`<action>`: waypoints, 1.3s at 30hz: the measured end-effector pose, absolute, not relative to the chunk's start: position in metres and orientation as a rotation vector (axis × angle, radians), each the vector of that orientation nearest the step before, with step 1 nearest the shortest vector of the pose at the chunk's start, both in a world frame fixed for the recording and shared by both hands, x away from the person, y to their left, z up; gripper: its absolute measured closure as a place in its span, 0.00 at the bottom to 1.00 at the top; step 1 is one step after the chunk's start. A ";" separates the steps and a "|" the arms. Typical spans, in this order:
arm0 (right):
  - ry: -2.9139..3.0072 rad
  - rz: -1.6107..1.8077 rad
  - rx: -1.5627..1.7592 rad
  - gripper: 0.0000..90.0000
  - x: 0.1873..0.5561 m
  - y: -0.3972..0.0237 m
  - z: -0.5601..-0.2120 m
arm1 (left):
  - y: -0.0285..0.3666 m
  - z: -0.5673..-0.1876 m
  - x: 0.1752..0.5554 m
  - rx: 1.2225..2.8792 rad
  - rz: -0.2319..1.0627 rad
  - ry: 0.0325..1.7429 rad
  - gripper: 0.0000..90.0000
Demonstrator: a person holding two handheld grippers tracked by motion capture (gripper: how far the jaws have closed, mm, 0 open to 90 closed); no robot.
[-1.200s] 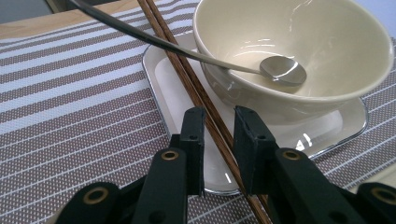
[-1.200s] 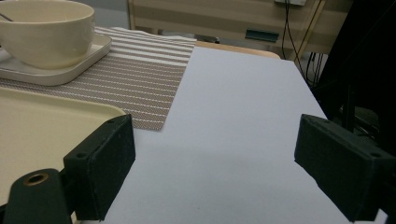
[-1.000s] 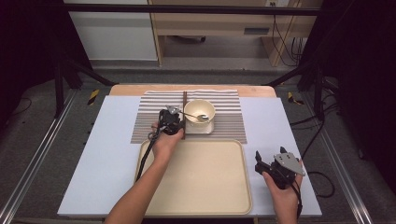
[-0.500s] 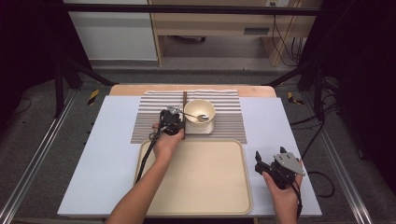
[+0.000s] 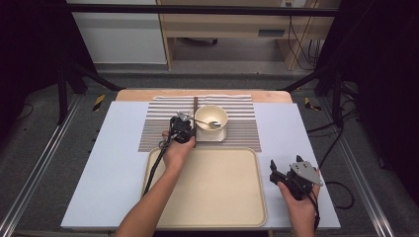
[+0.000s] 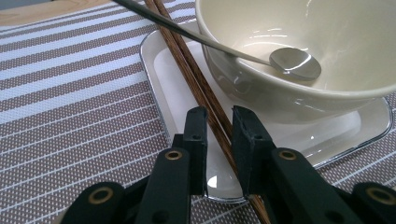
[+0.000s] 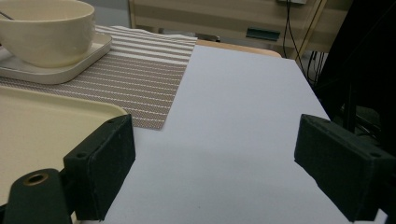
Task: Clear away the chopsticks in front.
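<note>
The pair of dark wooden chopsticks is clamped between the fingers of the left gripper, lying across the rim of the cream square plate on the striped brown placemat; bare white desk lies open to the right, where the right gripper is held with fingers released wide beside the empty beige tray; a metal spoon rests in the cream ceramic bowl; the chopsticks' near ends are hidden beneath the fingers.

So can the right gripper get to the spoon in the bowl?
Probably yes. The right gripper is open and holds nothing, and bare table lies between it and the bowl. The spoon rests inside the open bowl. It is a long reach, though.
</note>
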State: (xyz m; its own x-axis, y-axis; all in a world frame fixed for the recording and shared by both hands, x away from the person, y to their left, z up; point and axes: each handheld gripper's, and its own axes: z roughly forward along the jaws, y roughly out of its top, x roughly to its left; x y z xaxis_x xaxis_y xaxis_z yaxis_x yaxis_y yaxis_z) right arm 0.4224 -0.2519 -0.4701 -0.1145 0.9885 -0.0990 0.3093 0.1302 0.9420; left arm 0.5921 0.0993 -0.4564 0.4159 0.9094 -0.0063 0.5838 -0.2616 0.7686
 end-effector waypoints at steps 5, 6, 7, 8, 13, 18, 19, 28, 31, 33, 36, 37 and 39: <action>1.571 1.022 1.302 0.14 0.422 -0.252 -0.470 | 0.099 -0.457 0.593 1.962 0.586 1.267 0.84; 1.571 1.022 1.302 0.14 0.422 -0.252 -0.470 | 0.098 -0.458 0.593 1.962 0.590 1.268 0.84; 1.572 1.022 1.301 0.14 0.422 -0.252 -0.470 | 0.098 -0.458 0.593 1.963 0.591 1.269 0.84; 1.571 1.022 1.301 0.14 0.422 -0.252 -0.470 | 0.099 -0.458 0.593 1.964 0.589 1.269 0.84; 1.573 1.022 1.301 0.14 0.422 -0.252 -0.470 | 0.099 -0.458 0.593 1.961 0.592 1.270 0.84; 1.574 1.023 1.306 0.14 0.422 -0.251 -0.470 | 0.100 -0.458 0.594 1.960 0.599 1.275 0.84; 1.573 1.023 1.306 0.14 0.422 -0.251 -0.470 | 0.100 -0.459 0.594 1.958 0.598 1.277 0.85; 1.575 1.022 1.305 0.14 0.422 -0.251 -0.470 | 0.099 -0.461 0.596 1.958 0.590 1.288 0.85; 1.576 1.021 1.304 0.14 0.422 -0.252 -0.470 | 0.099 -0.462 0.596 1.957 0.585 1.296 0.85; 1.575 1.021 1.304 0.14 0.422 -0.252 -0.471 | 0.099 -0.463 0.597 1.954 0.582 1.301 0.85; 1.576 1.021 1.303 0.14 0.422 -0.252 -0.470 | 0.099 -0.464 0.597 1.950 0.579 1.304 0.85; 1.576 1.022 1.306 0.14 0.422 -0.252 -0.470 | 0.099 -0.464 0.597 1.949 0.578 1.305 0.85; 1.576 1.022 1.307 0.14 0.422 -0.252 -0.470 | 0.099 -0.465 0.598 1.949 0.577 1.311 0.85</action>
State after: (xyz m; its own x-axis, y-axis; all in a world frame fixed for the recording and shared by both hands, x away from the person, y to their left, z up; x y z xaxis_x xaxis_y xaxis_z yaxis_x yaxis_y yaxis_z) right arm 0.4225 -0.2516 -0.4704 -0.1171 0.9885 -0.0961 0.3152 0.1288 0.9402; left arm 0.5975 0.0990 -0.4646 0.3865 0.9220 -0.0225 0.6063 -0.2356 0.7595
